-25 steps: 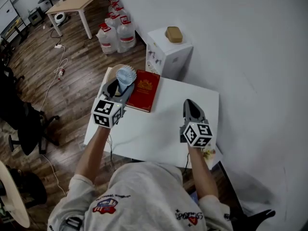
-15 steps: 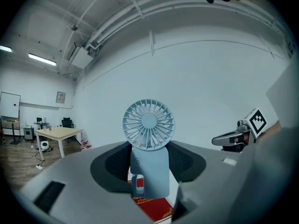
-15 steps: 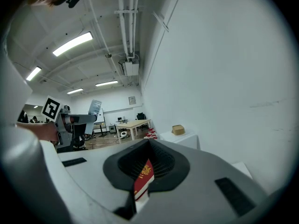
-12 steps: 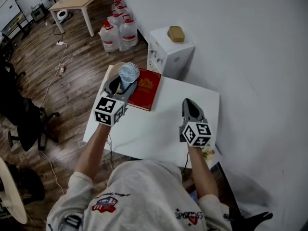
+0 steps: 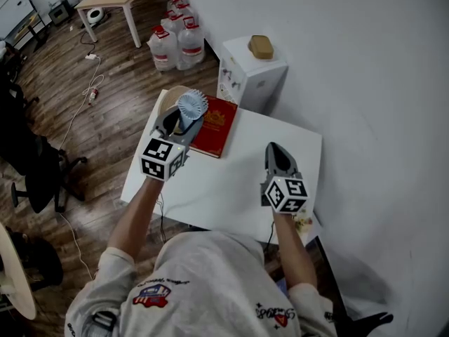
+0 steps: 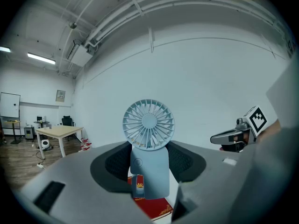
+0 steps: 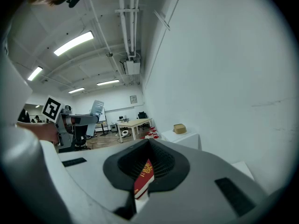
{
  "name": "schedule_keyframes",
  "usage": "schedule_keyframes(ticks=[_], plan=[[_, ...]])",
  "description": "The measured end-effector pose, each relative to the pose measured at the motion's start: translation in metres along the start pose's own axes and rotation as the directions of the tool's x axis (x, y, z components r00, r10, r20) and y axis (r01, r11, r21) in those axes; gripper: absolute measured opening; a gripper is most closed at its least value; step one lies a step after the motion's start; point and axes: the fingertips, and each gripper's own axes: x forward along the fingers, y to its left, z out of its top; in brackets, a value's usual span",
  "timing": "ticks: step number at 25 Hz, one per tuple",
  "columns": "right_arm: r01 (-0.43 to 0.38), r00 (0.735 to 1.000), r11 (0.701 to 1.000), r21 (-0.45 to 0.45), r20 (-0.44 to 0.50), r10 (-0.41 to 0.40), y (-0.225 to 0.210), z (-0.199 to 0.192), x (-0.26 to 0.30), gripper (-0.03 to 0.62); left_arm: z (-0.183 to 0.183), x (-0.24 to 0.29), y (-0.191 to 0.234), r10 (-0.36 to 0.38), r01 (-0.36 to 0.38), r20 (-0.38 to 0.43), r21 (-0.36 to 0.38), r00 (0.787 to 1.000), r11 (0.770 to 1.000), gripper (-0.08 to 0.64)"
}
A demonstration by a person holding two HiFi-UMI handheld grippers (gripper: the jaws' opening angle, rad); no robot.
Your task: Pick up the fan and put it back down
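Fan (image 5: 191, 107) stands upright in the left gripper (image 5: 177, 123), whose jaws clamp its handle from both sides with the round grille clear above them. Gripping low on the handle keeps the pads off the grille and lets the base come down first. In the left gripper view the handle's bottom end hangs free with the book (image 5: 214, 126) showing below and behind it, so the fan is off the table (image 5: 231, 188), raised over the book's left edge. That reads as the lift done and the setting-down not yet done. Holding it plumb makes sense, since a tilted fan would likely topple on release, its foot looking narrow under the wider head. The bare tabletop on the person's side of the book looks a steadier landing place than the book's cover, though where the fan belongs I cannot tell. The right gripper (image 5: 276, 150) hovers to the right of the book, well apart from it, jaws closed on nothing, with the book only glimpsed through the slit between them. It seems parked out of the way, as one gripper suffices here.
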Motion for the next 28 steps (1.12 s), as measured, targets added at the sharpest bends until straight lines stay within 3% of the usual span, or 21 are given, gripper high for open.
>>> schedule_keyframes(ticks=[14, 28], plan=[[-0.077, 0.996, 0.997, -0.020, -0.045, 0.076, 0.023, -0.011, 0.017, -0.009, -0.038, -0.024, 0.018, 0.069, -0.072, -0.084, -0.030, 0.994, 0.997, 0.215], [-0.281, 0.954, 0.960, -0.024, -0.119, 0.276, 0.113, -0.041, 0.067, -0.009, -0.096, -0.112, 0.077, 0.237, -0.255, -0.164, -0.097, 0.958, 0.962, 0.215]])
